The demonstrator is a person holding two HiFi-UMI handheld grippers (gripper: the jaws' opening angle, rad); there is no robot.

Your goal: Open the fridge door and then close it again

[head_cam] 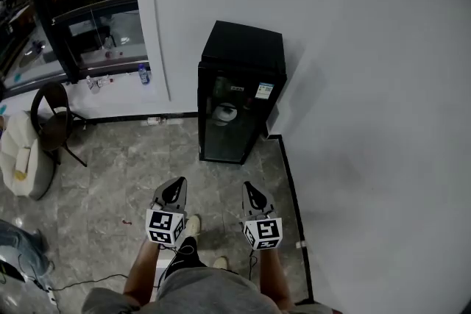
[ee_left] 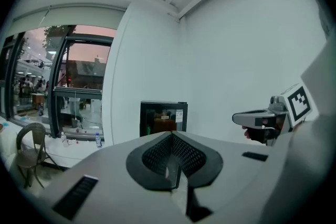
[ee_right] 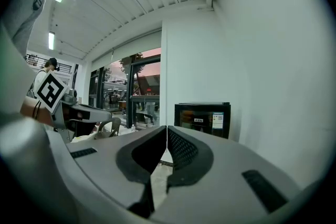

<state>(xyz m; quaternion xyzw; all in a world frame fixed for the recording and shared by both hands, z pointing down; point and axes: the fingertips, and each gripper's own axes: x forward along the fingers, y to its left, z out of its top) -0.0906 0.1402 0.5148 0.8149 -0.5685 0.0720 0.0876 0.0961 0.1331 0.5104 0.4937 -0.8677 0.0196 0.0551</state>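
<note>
The small black fridge (head_cam: 239, 95) stands in the corner against the white wall (head_cam: 368, 48), its glass door shut and well apart from the person, so I'd judge this is only the approach, with the opening not yet begun. Behind the glass sits something pale and round (head_cam: 226, 112), though I can't tell what. The left gripper (head_cam: 175, 187) and right gripper (head_cam: 252, 193) both have their jaws pressed together on nothing; next, one must get close and spread its jaws to catch the door's edge.

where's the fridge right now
In the head view the black fridge stands upper centre, tucked in the corner of the white wall, right of the chair.
</note>
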